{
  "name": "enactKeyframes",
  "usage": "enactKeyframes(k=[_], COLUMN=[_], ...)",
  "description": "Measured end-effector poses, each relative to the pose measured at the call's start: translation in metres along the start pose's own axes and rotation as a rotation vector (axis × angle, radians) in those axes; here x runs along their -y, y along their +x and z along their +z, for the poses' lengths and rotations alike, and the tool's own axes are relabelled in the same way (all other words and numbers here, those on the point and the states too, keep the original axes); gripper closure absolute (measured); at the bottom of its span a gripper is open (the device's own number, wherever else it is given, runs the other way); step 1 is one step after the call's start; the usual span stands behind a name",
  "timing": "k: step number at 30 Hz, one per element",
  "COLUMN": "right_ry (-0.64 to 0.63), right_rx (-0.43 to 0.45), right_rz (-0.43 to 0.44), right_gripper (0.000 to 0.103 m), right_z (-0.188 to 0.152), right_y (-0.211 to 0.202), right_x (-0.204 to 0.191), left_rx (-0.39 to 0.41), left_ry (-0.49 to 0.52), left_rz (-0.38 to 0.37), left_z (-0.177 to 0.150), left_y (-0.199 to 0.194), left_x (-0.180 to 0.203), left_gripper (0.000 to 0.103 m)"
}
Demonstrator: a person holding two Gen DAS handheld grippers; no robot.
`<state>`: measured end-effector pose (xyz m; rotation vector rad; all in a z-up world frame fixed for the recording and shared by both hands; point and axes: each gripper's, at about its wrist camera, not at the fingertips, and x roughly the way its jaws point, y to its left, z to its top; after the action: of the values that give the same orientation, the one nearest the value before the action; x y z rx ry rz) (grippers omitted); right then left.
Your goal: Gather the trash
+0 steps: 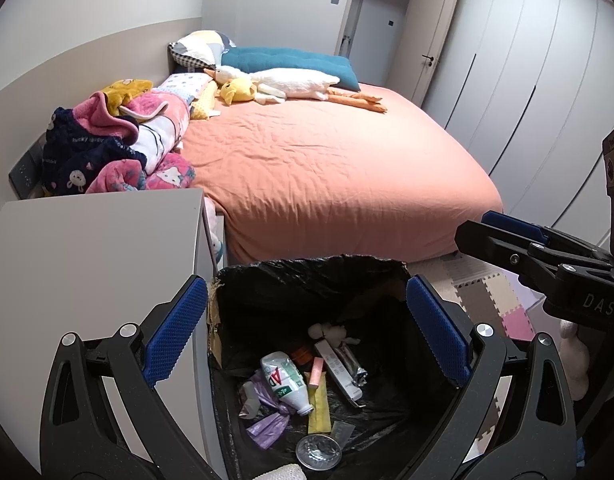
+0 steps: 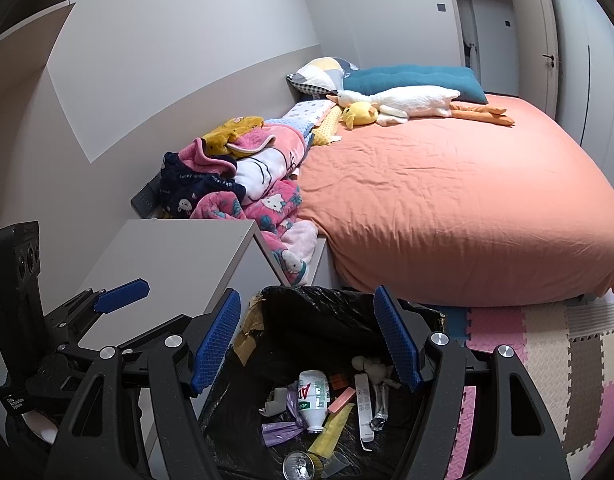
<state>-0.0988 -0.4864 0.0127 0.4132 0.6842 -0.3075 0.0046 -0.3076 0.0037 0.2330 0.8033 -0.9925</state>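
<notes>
Low in both wrist views, a bin lined with a black bag (image 1: 307, 280) is seen from above, framed between blue-padded fingers. The left tool (image 1: 307, 332) is held spread over the bin's mouth, with nothing between its pads. The right tool (image 2: 307, 340) is likewise held spread and empty above the same bin; its fingers are also seen at the right edge of the left wrist view.

The trash is gathered at the bottom of the bag: a white plastic bottle (image 1: 287, 380) with a green label is laid on its side at the centre, a crumpled purple wrapper (image 1: 267, 428) is seen just left of and below it, a yellow packet (image 1: 319, 408) is laid to its right, and a long white box (image 1: 339, 368) is placed further right. A clear round lid (image 1: 318, 452) is found at the lower edge of the frame, and a small white wad (image 1: 327, 330) is seen above the box.

At the left of the bin, a grey nightstand worktop (image 1: 91, 248) is seen just beside it. A foam puzzle mat (image 2: 547, 352) is spread on the floor at the right.

Beyond the bin, a bed with an orange sheet (image 1: 327, 168) is seen across the middle of the frame. Pink and navy blankets (image 1: 119, 152) are heaped at its left side. Further back, a white goose plush (image 1: 283, 82), a yellow plush (image 1: 237, 90) and a teal cushion (image 1: 291, 62) are laid near the head of the bed.
</notes>
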Motion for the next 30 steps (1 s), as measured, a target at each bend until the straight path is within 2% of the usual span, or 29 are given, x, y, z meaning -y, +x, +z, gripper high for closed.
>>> enactKeyframes(k=[30], right_ry=[-0.001], right_rx=[-0.008], right_rz=[-0.003], right_gripper=[0.033], right_z=[-0.0044], right_y=[0.0009], right_x=[0.0048], left_rx=[0.011], left_ry=[0.040], left_rz=[0.006], left_z=[0.0007], left_y=[-0.0001], left_x=[0.0059], left_gripper=[0.007])
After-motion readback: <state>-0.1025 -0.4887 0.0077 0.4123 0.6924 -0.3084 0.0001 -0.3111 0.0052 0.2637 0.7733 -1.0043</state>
